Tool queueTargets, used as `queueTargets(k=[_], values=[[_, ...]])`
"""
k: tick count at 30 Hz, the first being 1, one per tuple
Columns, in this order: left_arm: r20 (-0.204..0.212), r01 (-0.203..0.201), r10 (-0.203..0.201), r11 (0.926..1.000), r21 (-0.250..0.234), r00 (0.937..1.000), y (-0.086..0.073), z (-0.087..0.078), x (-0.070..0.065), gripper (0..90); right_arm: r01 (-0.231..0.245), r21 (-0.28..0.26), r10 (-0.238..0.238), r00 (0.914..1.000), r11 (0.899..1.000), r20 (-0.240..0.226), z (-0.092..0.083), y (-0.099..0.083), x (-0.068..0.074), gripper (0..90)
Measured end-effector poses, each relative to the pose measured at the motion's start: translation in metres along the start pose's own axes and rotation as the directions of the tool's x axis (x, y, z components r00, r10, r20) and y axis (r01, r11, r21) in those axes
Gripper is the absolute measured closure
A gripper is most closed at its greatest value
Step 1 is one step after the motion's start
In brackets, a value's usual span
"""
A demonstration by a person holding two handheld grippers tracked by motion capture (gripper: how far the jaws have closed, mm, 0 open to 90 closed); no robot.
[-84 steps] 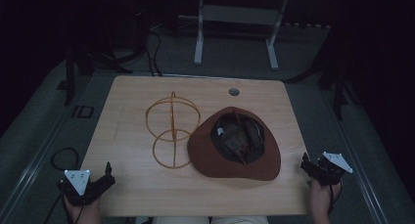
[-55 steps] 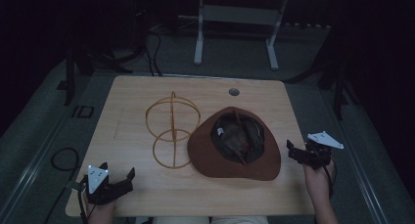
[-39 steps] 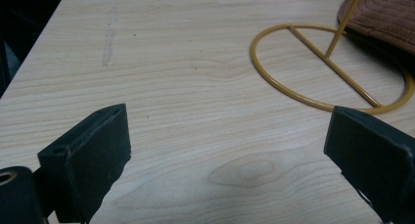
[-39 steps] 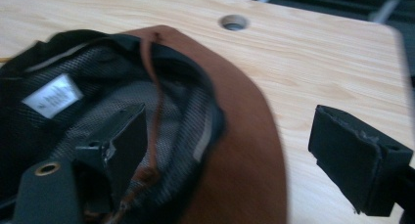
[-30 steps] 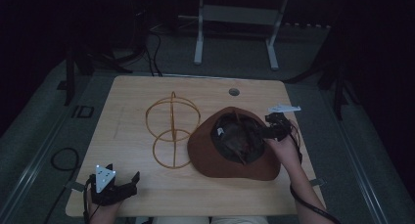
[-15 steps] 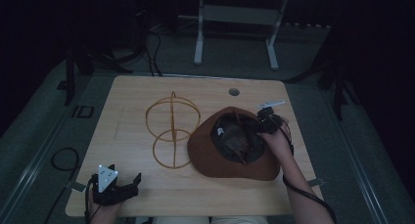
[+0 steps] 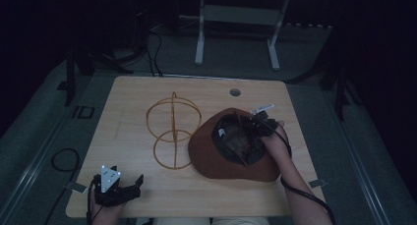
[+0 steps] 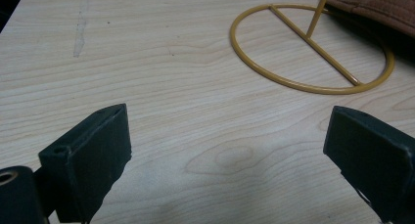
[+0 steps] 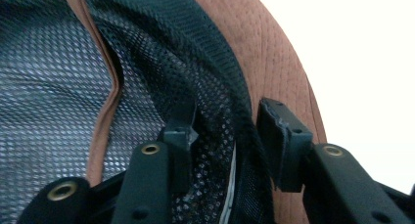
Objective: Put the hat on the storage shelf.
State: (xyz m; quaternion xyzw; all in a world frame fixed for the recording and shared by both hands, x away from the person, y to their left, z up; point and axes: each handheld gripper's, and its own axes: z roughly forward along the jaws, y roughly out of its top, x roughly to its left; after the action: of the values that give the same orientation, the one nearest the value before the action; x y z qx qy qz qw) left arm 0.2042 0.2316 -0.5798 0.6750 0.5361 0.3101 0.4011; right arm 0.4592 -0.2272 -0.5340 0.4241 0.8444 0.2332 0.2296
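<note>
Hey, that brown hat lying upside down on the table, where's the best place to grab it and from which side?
Grip the brown hat at the inner edge of its crown opening, coming from above on its right: it lies brim-up, so the mesh-lined wall stands free. The right gripper, closing, already straddles that wall.

The right gripper has left its place off the table's right edge, crossed over the brown hat and come down onto the far right side of the upturned crown, the forearm now lying along the brim. Its jaws have just been closing, and in the right gripper view they straddle the black mesh sweatband, one inside the crown and one outside; whether the pads press yet is hard to tell. The left gripper has slid from the left corner rightward along the near edge.
</note>
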Motion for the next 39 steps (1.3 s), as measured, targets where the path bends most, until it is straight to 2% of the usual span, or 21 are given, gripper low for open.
queueTargets(k=[3,5,6,8,12,13,14,15,18,19,20,21,23,29,31,32,33,35,36,38,39], values=[[0.002,0.001,-0.001,1.0,-0.002,1.0,0.0,-0.001,0.0,4.2,0.026,0.018,-0.027,0.9982,1.0,0.054,0.001,0.0,0.005,68.3],[0.002,-0.001,0.001,1.0,-0.001,1.0,0.0,-0.001,0.0,4.3,0.025,0.02,-0.026,0.9974,0.999,0.067,0.002,0.0,0.006,71.8],[0.003,0.002,-0.002,1.0,-0.001,1.0,0.0,-0.001,0.0,4.3,0.007,0.019,-0.009,0.9968,1.0,0.08,0.002,-0.002,0.006,78.5],[0.0,0.003,-0.003,1.0,-0.001,1.0,0.0,0.0,-0.001,5.1,-0.012,0.015,0.01,0.9956,1.0,0.093,0.001,-0.003,0.006,82.8],[-0.001,-0.021,0.021,0.9998,0.0,0.9998,0.002,-0.001,-0.001,5.1,-0.057,-0.031,0.059,0.994,0.998,0.092,-0.007,-0.004,0.002,83.9],[0.008,-0.017,0.017,0.9998,-0.01,0.9998,0.003,-0.003,0.0,5.1,-0.083,-0.069,0.088,0.9933,0.994,0.075,-0.016,-0.005,-0.001,84.1],[0.008,-0.017,0.017,0.9998,-0.01,0.9998,0.003,-0.003,0.0,5.1,-0.083,-0.069,0.088,0.9933,0.994,0.075,-0.016,-0.005,-0.001,84.1],[0.017,-0.011,0.011,0.9999,-0.011,0.9998,0.003,-0.003,0.0,5.1,-0.111,-0.102,0.117,0.9918,0.989,0.052,-0.026,-0.006,-0.005,84.1],[0.042,-0.006,0.006,1.0,0.003,0.9991,0.003,-0.001,-0.005,5.1,-0.136,-0.131,0.141,0.9897,0.982,0.026,-0.036,-0.007,-0.007,84.1],[0.054,-0.011,0.011,0.9999,0.007,0.9985,0.003,0.0,-0.008,5.1,-0.158,-0.158,0.16,0.987,0.975,0.006,-0.045,-0.008,-0.009,84.1],[0.057,-0.024,0.024,0.9996,0.013,0.9981,0.004,0.002,-0.011,5.1,-0.158,-0.158,0.16,0.987,0.975,0.006,-0.045,-0.008,-0.009,84.1],[0.083,-0.05,0.049,0.9986,0.016,0.9953,0.005,0.004,-0.019,5.1,-0.183,-0.182,0.184,0.9828,0.966,-0.011,-0.055,-0.01,-0.011,84.1],[0.087,-0.062,0.06,0.9978,0.022,0.9944,0.006,0.005,-0.023,5.1,-0.197,-0.205,0.196,0.9803,0.959,-0.024,-0.064,-0.012,-0.013,84.1],[0.161,-0.109,0.099,0.9925,0.055,0.9819,0.01,0.013,-0.042,5.7,-0.221,-0.237,0.221,0.9749,0.946,-0.027,-0.081,-0.02,-0.017,84.1],[0.168,-0.121,0.109,0.9911,0.057,0.9796,0.011,0.015,-0.045,6.2,-0.228,-0.24,0.228,0.9733,0.944,-0.028,-0.083,-0.021,-0.018,84.1],[0.18,-0.124,0.112,0.9906,0.058,0.9772,0.013,0.016,-0.049,7.0,-0.237,-0.247,0.238,0.971,0.94,-0.027,-0.086,-0.024,-0.02,84.0],[0.205,-0.133,0.119,0.9896,0.055,0.9715,0.016,0.019,-0.056,7.1,-0.238,-0.248,0.239,0.9706,0.939,-0.025,-0.087,-0.025,-0.022,84.1],[0.205,-0.133,0.119,0.9896,0.055,0.9715,0.016,0.019,-0.056,7.1,-0.244,-0.248,0.245,0.9692,0.938,-0.028,-0.088,-0.026,-0.022,84.1],[0.236,-0.152,0.134,0.9864,0.061,0.9623,0.023,0.024,-0.067,7.2,-0.254,-0.25,0.254,0.9666,0.934,-0.031,-0.089,-0.029,-0.024,84.0],[0.262,-0.181,0.158,0.9812,0.067,0.9521,0.026,0.028,-0.077,11.0,-0.257,-0.252,0.258,0.9658,0.933,-0.03,-0.09,-0.03,-0.025,84.0],[0.262,-0.181,0.158,0.9812,0.067,0.9521,0.026,0.028,-0.077,11.0,-0.257,-0.252,0.258,0.9658,0.933,-0.03,-0.09,-0.03,-0.025,84.0]])
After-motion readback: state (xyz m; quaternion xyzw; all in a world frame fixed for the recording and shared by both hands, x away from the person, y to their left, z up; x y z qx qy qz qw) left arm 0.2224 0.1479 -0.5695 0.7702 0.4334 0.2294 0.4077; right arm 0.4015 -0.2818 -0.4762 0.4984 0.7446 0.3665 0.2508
